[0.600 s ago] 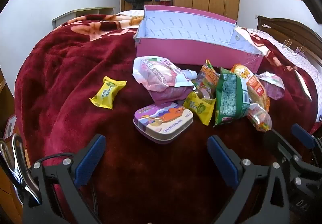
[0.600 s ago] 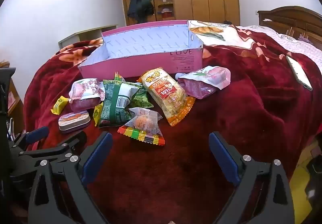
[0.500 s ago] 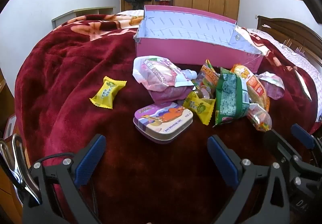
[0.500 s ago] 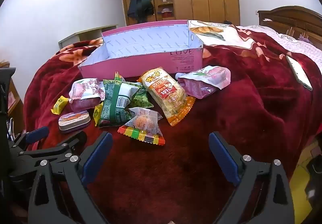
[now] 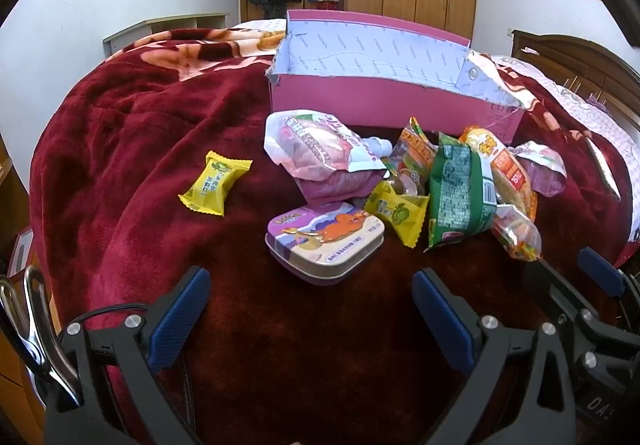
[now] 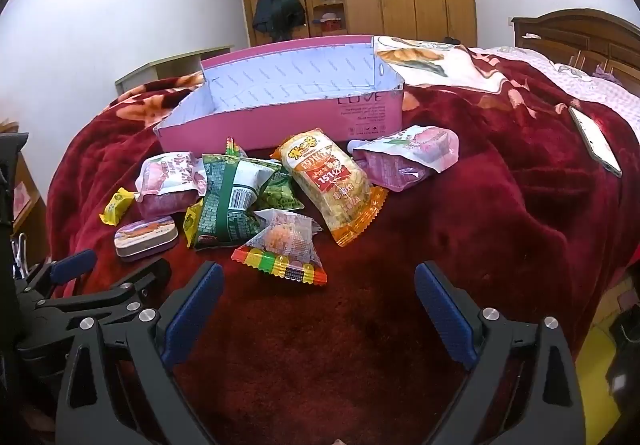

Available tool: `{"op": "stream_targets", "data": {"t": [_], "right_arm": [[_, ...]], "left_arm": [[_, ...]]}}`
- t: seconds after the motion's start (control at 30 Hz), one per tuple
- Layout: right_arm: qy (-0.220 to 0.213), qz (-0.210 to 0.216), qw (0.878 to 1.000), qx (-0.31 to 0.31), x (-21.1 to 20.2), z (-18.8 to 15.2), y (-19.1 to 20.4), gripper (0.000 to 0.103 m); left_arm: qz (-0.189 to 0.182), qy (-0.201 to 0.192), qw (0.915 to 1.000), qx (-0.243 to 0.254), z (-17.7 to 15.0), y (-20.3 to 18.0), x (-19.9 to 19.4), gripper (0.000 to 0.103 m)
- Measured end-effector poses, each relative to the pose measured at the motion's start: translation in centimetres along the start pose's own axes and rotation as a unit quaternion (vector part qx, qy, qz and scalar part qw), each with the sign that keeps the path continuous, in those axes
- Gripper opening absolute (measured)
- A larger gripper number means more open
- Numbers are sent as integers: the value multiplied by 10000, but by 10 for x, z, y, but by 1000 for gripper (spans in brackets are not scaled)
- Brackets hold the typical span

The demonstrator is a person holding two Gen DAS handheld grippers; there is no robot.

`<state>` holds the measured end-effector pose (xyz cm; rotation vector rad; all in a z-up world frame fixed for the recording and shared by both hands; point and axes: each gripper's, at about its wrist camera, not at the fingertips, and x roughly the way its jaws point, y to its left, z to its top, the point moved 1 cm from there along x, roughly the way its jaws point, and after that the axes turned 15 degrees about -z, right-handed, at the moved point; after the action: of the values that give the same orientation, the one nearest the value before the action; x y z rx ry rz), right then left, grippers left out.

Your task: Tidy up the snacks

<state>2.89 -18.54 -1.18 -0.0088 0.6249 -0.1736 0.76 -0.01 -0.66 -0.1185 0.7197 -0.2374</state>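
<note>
Left gripper fingers spread wide, nothing between; purple candy tin just ahead. Right gripper likewise agape, empty; rainbow-edged clear packet just ahead. Snack pile beyond, pink box behind, on red blanket.

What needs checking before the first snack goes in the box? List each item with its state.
1. Left tool open, nothing in it: ok.
2. Right tool open, nothing in it: ok.
3. Box open at the top: ok.
4. Box holds nothing yet: cannot tell, floor partly hidden.
5. Tin lies apart, clear to grasp: ok.
6. Green bag free of the pile: not ok, it overlaps other packets.
</note>
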Motion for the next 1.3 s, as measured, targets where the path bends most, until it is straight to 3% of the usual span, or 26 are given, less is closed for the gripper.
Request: {"op": "stream_targets", "data": {"t": [1.3], "right_arm": [[50, 9, 10000, 7, 2, -1, 0, 98]], "left_arm": [[5, 34, 10000, -16, -3, 2, -1, 103]]}}
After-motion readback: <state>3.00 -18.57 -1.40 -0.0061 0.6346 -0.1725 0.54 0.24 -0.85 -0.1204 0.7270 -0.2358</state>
